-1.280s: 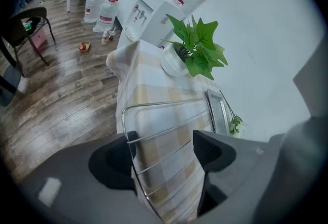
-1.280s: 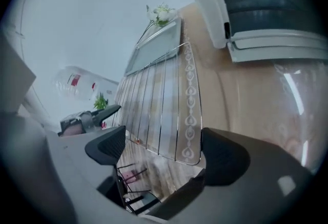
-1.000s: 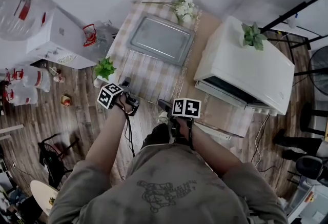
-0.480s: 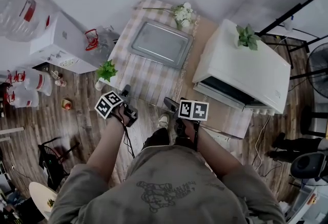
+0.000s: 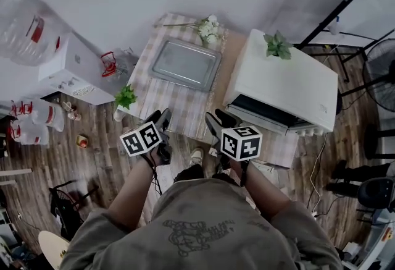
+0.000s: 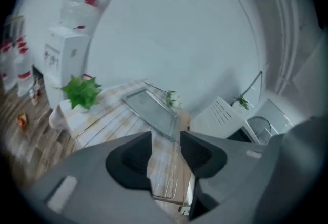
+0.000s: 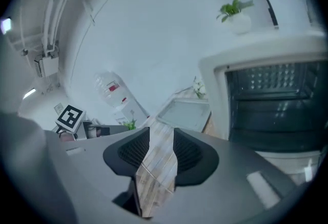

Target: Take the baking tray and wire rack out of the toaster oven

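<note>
Left gripper [image 5: 162, 119]: I hold it over the near edge of the table [image 5: 143, 77]. Its jaws stand apart with nothing between them; only checked cloth shows through the gap.
Right gripper [image 5: 216, 122]: it is beside the left one, in front of the oven's left corner. It is released too, and only cloth shows between the jaws.
Baking tray [image 5: 186, 63]: I count one. It lies flat on the cloth toward the table's far edge, left of the oven.
Wire rack [image 6: 100, 121]: I count one. It lies flat on the cloth just beside the tray, on the side nearer me.
Toaster oven [image 5: 281, 80]: there is one white one at the table's right end. Its door is down and the dark cavity faces me.
Plants: I count three. One small pot [image 5: 276, 44] stands on the oven's top. One green plant [image 5: 125, 97] sits at the table's near left corner. One spray of white flowers [image 5: 207, 28] lies along the far edge.
Water dispenser [image 5: 71, 68]: one stands on the floor left of the table, with one bottle [image 5: 24, 21] on top.
</note>
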{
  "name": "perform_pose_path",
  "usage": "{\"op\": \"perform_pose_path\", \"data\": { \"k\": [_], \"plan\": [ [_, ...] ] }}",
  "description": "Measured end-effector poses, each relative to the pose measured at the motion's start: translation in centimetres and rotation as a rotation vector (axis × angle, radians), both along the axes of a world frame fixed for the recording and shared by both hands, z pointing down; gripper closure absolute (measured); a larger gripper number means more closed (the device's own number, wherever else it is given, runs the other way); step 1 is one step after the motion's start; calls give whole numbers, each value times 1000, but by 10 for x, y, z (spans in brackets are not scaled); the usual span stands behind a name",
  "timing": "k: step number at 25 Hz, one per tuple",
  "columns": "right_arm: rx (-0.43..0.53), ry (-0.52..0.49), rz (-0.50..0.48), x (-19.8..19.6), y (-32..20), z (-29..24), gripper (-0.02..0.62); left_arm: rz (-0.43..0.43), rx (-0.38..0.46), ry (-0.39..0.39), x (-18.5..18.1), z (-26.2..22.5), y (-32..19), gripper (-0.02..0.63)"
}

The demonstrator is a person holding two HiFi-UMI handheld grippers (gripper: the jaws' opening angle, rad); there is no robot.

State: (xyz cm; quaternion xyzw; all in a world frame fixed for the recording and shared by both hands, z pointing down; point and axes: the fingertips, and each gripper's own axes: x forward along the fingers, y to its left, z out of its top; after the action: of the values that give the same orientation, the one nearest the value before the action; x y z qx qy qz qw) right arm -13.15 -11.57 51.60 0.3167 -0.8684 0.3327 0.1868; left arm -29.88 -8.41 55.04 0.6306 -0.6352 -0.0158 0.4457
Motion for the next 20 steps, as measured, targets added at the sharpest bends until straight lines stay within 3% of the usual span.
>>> {"op": "perform_pose_path", "data": {
  "k": [3, 8, 12, 20],
  "plan": [
    [107, -20, -21, 10, -3, -38, 450, 151, 89, -143, 25, -40, -19, 436],
    [332, 31, -33, 37, -8, -93, 491, 329, 232, -332, 70, -101, -41, 474],
    [423, 19, 18, 67, -11, -132, 512, 372, 334, -372, 101, -143, -53, 533],
    [582, 1, 162, 140, -17, -204, 525, 496, 514, -451, 168, -211, -66, 568]
  ]
}}
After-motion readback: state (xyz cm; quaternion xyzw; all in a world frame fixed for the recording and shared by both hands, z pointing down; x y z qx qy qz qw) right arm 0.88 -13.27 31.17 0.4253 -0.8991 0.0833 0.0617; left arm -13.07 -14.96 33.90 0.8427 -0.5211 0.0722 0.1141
